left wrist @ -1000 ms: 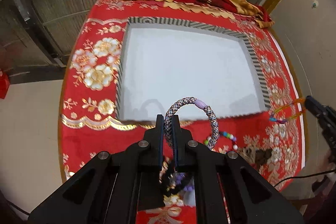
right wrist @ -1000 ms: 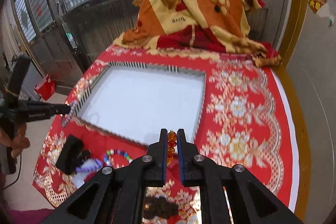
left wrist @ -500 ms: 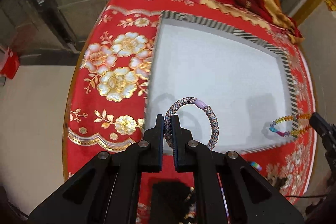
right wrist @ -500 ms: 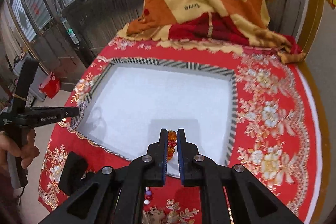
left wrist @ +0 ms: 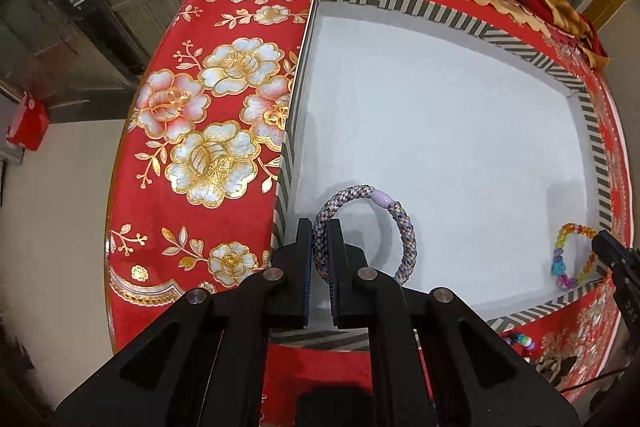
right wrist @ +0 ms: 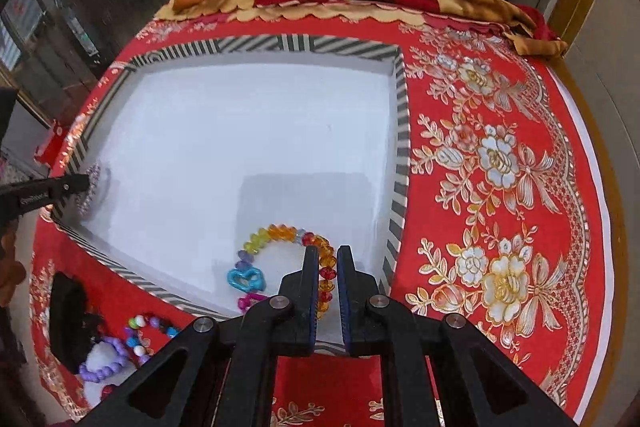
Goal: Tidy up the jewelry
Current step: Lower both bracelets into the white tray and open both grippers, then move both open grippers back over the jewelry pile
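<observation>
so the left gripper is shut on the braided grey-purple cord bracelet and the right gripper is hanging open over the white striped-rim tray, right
Not quite. The right gripper is not open: the right wrist view shows it shut on the multicoloured translucent bead bracelet, over the white tray with the striped rim. The left gripper is indeed shut on the braided grey-purple cord bracelet.

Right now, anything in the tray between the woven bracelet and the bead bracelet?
Nothing. In the left wrist view only bare white tray floor lies between the woven bracelet and the bead bracelet.
</observation>
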### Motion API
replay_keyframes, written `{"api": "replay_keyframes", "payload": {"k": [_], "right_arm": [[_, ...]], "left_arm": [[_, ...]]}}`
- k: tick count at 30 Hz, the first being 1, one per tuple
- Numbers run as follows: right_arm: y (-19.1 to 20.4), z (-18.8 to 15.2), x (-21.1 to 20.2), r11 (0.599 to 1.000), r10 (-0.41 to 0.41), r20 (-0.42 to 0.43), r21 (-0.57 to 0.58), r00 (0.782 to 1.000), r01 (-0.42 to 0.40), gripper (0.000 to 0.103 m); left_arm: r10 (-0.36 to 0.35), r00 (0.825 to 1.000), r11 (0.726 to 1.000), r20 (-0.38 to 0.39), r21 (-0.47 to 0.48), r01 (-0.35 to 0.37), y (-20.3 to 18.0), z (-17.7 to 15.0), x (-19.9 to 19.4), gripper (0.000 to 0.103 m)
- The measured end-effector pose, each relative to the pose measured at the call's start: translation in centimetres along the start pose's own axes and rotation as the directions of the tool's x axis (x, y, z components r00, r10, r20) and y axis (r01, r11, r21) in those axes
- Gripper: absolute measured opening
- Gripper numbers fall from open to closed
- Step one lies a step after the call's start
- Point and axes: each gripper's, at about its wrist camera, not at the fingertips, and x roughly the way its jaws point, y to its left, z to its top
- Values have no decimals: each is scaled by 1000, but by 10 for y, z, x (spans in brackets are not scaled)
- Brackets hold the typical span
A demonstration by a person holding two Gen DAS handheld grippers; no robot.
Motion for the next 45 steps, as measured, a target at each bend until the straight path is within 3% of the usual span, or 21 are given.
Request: {"api": "replay_keyframes", "payload": {"k": [4, 8, 13, 15, 31, 45], "right_arm": [[-1, -1, 5, 1000, -3, -2, -8, 1000, 3, 9], [-5, -1, 0, 1000, 21, 19, 22, 1000, -22, 31], [-4, -2, -16, 998, 53, 56, 42, 997, -56, 31], [-2, -4, -23, 997, 62, 72, 45, 995, -65, 31], [8, -40, -85, 993, 91, 186, 55, 978, -103, 32], [21, -74, -109, 992, 127, 189, 3, 974, -130, 33]], "left_arm": [[22, 1000, 1000, 10, 8, -22, -5, 0, 1, 6], [32, 999, 999, 20, 6, -32, -7, 0, 0, 9], [-13, 999, 1000, 34, -4, 13, -11, -2, -8, 32], [-3, 999, 1000, 52, -1, 3, -13, -4, -14, 48], [-14, 987, 1000, 160, -2, 14, -19, -46, -79, 50], [0, 983, 1000, 185, -21, 4, -20, -98, -105, 50]]}}
